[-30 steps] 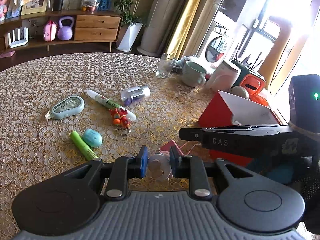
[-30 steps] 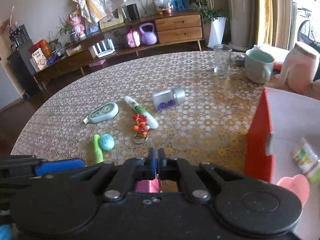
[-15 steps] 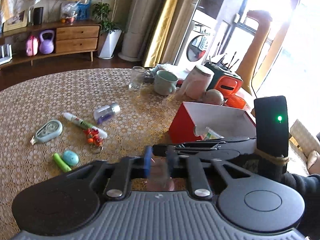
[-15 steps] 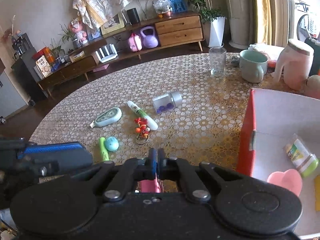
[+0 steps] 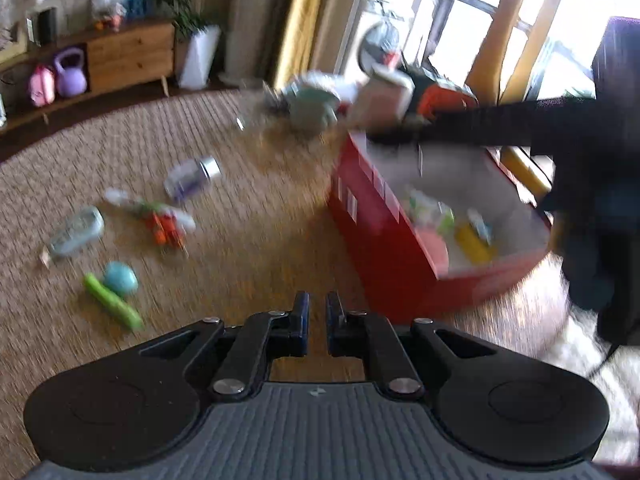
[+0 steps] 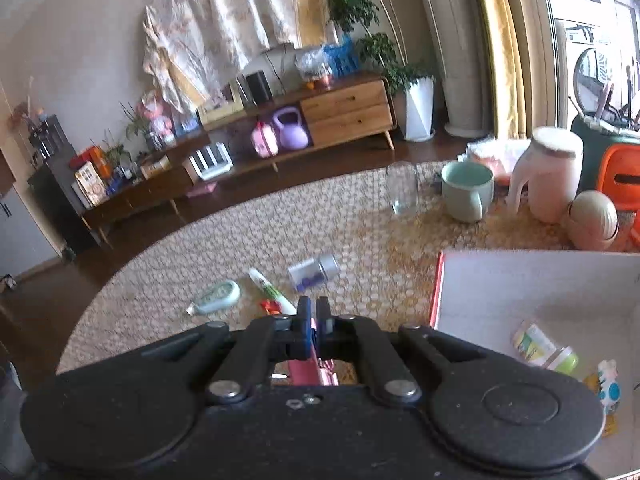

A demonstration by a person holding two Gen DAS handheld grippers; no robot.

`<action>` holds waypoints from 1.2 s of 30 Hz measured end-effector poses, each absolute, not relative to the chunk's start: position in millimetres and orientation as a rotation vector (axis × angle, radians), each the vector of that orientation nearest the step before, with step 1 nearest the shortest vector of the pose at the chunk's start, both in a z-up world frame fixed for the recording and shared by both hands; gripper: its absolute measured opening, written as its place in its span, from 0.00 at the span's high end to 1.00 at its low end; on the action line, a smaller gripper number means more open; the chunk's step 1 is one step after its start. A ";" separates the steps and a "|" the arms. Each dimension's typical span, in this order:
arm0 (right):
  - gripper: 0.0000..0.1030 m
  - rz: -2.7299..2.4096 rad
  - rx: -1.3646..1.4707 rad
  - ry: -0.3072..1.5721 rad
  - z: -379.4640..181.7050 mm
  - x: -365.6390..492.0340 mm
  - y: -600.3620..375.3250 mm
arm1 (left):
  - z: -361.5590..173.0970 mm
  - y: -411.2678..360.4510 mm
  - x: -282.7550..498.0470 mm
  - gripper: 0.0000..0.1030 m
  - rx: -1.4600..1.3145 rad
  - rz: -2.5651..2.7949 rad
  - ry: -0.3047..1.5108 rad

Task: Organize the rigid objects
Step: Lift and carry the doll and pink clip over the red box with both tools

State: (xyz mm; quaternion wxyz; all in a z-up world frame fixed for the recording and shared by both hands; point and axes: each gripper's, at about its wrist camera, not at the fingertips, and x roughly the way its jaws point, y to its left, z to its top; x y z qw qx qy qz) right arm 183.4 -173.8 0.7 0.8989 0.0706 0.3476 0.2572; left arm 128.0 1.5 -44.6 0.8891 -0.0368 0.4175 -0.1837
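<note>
You see the red box [image 5: 376, 236] open on the worktop, small items inside; correction tape [image 6: 218, 298], glue stick [image 6: 270, 290], clear bottle [image 6: 314, 272] lie scattered left of it

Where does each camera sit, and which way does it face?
Left wrist: sits on the left hand-held gripper, looks down across the table at the red box; its two fingers, slightly apart and empty, show, and the other arm reaches over the box.
Right wrist: sits on the right hand-held gripper, faces the sideboard across the table; its fingers pinch a pink item.
Shared: box, mug, bottle, glue stick.
</note>
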 end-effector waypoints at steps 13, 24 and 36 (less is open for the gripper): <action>0.99 0.518 0.128 0.659 23.6 182.2 -197.6 | -80.0 -16.6 87.8 0.23 -0.005 -0.462 0.943; 0.99 0.457 0.138 0.662 23.3 184.1 -228.1 | -116.4 -52.4 88.6 0.21 0.187 -0.562 0.989; 0.99 0.415 0.145 0.674 14.5 189.7 -247.4 | -135.4 -55.2 100.6 0.22 0.252 -0.509 0.989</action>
